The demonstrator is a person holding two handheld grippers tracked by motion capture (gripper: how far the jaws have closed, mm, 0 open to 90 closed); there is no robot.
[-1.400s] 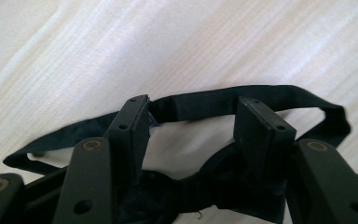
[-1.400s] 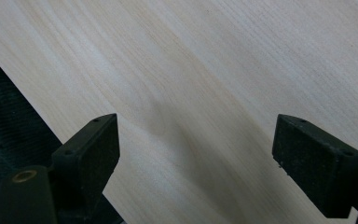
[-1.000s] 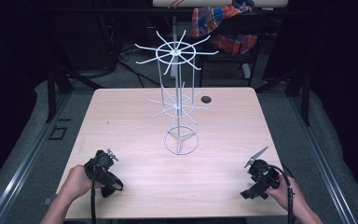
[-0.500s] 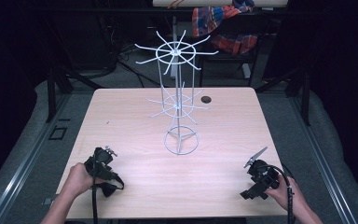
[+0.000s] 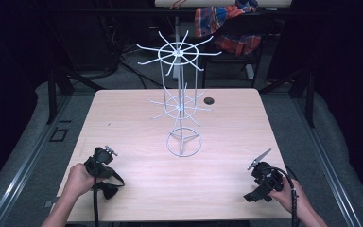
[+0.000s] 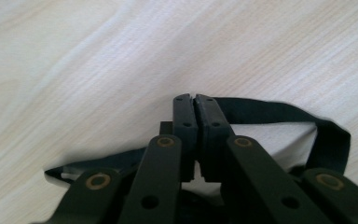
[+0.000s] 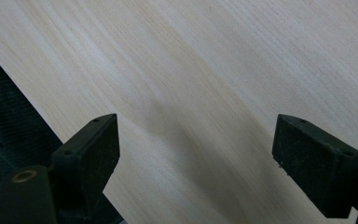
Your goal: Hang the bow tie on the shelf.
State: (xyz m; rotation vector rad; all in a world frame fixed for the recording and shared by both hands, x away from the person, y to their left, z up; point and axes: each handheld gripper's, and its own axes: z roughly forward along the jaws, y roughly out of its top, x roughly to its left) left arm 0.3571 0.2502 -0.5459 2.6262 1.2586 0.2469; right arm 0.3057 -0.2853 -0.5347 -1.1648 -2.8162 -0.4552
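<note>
A white wire rack (image 5: 180, 106) with two tiers of spoke arms stands upright on the light wooden table (image 5: 227, 137), at its middle. My left gripper (image 5: 101, 165) is held low near the front left corner. In the left gripper view the left gripper (image 6: 196, 100) is shut, jaws pressed flat together just above the wood, with a dark band (image 6: 307, 121) on the table around them. My right gripper (image 5: 257, 193) sits near the front right corner. In the right gripper view the right gripper (image 7: 196, 149) is open wide over bare wood.
A small dark round thing (image 5: 209, 100) lies near the table's far edge, right of the rack. Dark carpet (image 7: 4, 126) shows past the table edge close to the right gripper. A chair with plaid cloth (image 5: 227, 28) stands behind the table.
</note>
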